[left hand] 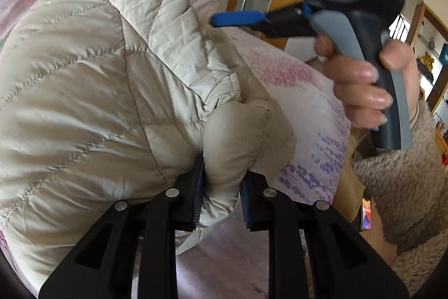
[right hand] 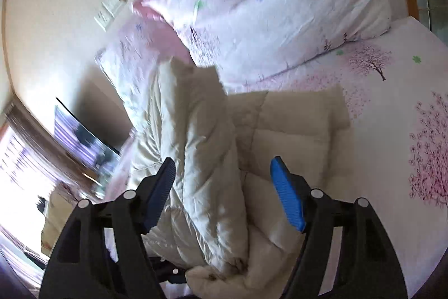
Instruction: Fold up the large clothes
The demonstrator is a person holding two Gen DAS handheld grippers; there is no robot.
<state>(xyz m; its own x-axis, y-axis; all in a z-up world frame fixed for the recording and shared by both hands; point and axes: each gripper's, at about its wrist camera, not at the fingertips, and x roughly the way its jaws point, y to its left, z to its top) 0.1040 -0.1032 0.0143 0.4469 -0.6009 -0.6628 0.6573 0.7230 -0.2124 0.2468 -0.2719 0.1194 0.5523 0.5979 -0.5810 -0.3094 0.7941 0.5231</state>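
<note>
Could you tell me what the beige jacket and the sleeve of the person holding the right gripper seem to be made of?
The beige jacket looks like thin, slightly glossy woven synthetic over soft filling: stitched quilt lines, fine wrinkles, puffy sections. The sleeve looks like brownish fleece or sherpa: a matte, nubbly pile.

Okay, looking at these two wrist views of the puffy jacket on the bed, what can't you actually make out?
- Left wrist view: the left claw hides the fold of jacket it pinches.
- Right wrist view: the jacket's near end is hidden by the open right claw.
- Right wrist view: wall plate blurred.
</note>
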